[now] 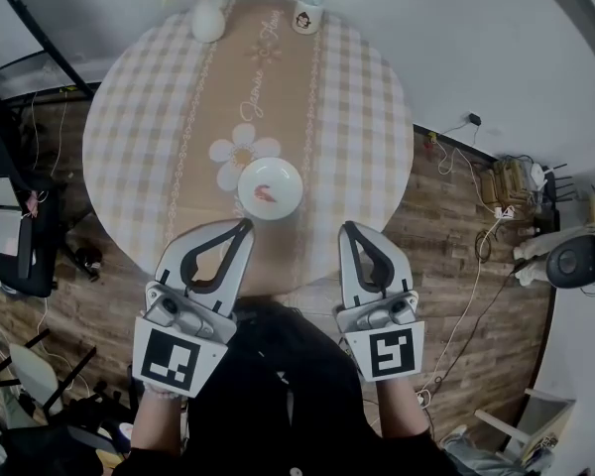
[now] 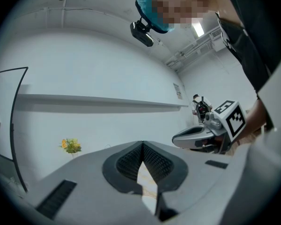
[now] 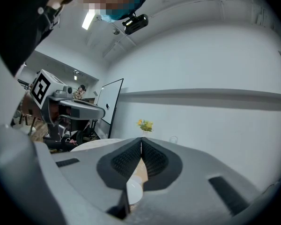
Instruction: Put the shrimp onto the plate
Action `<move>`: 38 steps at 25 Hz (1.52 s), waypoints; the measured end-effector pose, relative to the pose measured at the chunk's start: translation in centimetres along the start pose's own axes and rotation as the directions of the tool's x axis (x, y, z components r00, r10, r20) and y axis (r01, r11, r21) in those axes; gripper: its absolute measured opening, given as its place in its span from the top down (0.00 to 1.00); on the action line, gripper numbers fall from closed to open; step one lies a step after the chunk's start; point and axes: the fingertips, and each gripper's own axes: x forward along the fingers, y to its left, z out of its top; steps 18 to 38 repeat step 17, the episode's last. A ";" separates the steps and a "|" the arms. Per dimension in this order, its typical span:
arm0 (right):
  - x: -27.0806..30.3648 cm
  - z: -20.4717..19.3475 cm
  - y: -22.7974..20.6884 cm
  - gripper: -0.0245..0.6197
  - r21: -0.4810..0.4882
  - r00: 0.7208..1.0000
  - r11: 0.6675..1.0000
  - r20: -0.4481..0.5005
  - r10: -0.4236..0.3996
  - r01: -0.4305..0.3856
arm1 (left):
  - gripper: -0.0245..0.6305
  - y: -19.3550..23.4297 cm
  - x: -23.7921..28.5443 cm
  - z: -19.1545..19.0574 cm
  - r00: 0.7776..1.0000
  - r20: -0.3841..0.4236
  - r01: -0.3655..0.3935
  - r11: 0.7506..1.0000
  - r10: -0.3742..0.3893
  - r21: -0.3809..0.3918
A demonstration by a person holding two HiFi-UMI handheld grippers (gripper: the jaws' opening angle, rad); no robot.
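Left tool [image 1: 244,226] and right tool [image 1: 348,228] both closed, empty, at the near worktop [image 1: 357,117] edge; shrimp [image 1: 266,193] already on the plate [image 1: 290,175] just ahead, looks small, light, likely slick, so pinch mid-body gently.

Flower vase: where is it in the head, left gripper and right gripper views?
Head view: flower vase at the top edge, left of centre, on the table's far side.
Left gripper view: low left, small, its yellow flowers against the wall.
Right gripper view: near centre, small.
Shared landmark: checked tablecloth, seen in both gripper views only as a beige sliver low in the middle.
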 end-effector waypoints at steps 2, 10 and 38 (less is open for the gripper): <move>0.0 0.0 0.1 0.96 0.000 1.000 1.000 -0.001 0.000 0.000 | 0.96 0.0 0.0 0.0 1.000 0.000 0.002 1.000 -0.002 -0.001; -0.1 -0.2 0.5 0.96 0.003 1.000 1.000 -0.009 0.005 -0.005 | 0.96 -0.1 -0.3 -0.1 1.000 0.003 0.003 1.000 -0.003 0.000; -0.1 -0.1 0.8 0.96 -0.005 1.000 1.000 -0.012 0.006 -0.007 | 0.96 0.0 -0.5 -0.2 1.000 0.000 0.005 1.000 -0.005 -0.003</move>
